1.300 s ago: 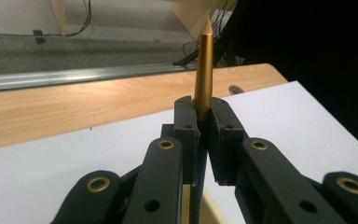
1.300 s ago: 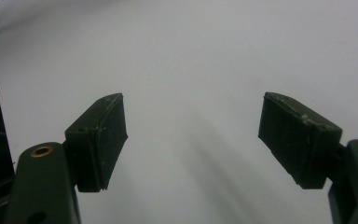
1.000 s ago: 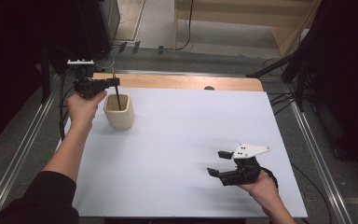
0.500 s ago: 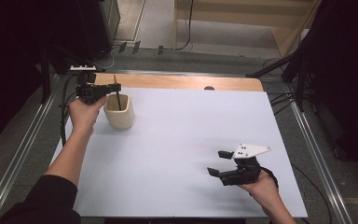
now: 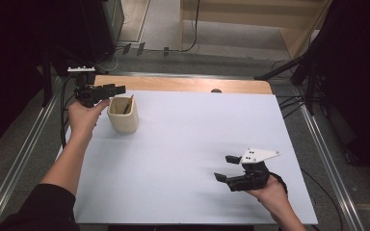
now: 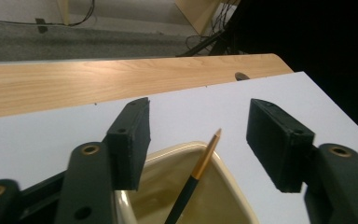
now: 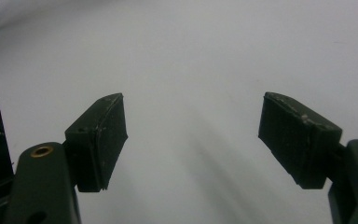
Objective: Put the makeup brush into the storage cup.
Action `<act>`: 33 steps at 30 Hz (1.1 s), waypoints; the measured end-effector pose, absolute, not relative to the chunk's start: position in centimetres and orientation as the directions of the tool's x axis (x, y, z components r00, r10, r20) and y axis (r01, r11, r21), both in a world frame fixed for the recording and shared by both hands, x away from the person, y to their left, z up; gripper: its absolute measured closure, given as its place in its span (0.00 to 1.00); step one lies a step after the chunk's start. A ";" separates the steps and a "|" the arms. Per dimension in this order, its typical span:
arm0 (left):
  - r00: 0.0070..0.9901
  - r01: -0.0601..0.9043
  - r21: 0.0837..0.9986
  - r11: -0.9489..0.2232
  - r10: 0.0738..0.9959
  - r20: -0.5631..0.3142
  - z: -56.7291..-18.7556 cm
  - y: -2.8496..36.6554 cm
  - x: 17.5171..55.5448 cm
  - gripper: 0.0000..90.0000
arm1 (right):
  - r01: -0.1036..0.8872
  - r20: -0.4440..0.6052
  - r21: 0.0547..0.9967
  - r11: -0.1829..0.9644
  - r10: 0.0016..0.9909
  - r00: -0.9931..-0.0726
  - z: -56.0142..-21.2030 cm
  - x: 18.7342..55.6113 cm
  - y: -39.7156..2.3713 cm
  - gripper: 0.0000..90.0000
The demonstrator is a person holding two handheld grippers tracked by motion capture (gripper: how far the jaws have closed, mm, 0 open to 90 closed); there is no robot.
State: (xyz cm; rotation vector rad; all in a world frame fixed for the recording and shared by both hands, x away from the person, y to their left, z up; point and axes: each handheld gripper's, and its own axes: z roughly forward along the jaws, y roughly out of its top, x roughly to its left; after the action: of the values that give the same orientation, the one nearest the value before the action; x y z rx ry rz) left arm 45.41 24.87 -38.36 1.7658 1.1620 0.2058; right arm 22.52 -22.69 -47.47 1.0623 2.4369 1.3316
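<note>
While left gripper [image 6: 198, 140] fingers just opened off pencil [image 6: 200, 165] in cup [image 6: 168, 158] | right gripper [image 7: 191, 140] wide, empty

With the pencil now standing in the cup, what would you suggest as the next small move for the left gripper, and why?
Probably lift the left gripper straight up and away. Its jaws have just been opening and stand apart on either side of the pencil without touching it, and the pencil leans inside the cream cup, so the drop looks done. The right gripper rests open.

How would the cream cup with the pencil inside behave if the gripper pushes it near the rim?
The cream cup is taller than wide, so a high push may tip it. The pencil leans loosely on the rim and would probably shift or rattle. The smooth white table cover likely lets it slide.
</note>
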 end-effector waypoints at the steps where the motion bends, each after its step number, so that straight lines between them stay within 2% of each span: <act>1: 0.528 0.615 0.785 -0.068 0.775 -0.347 -38.3 25.0 45.4 0.41 | 0.505 0.180 0.790 0.348 0.655 -0.733 -47.5 22.5 -22.7 0.27; 15: 0.531 0.640 0.761 -0.101 0.775 -0.343 -37.7 26.2 44.2 0.36 | 0.506 0.181 0.789 0.349 0.655 -0.734 -47.5 22.5 -22.6 0.27; 33: 0.517 0.661 0.745 -0.093 0.776 -0.361 -38.7 27.8 42.1 0.37 | 0.510 0.183 0.787 0.346 0.658 -0.730 -47.5 22.5 -22.7 0.27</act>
State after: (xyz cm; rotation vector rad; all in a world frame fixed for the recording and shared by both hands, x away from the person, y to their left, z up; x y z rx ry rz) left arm 42.05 27.83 -38.66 1.8099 1.1981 0.1524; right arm 22.54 -22.66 -47.53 1.0680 2.4367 1.3309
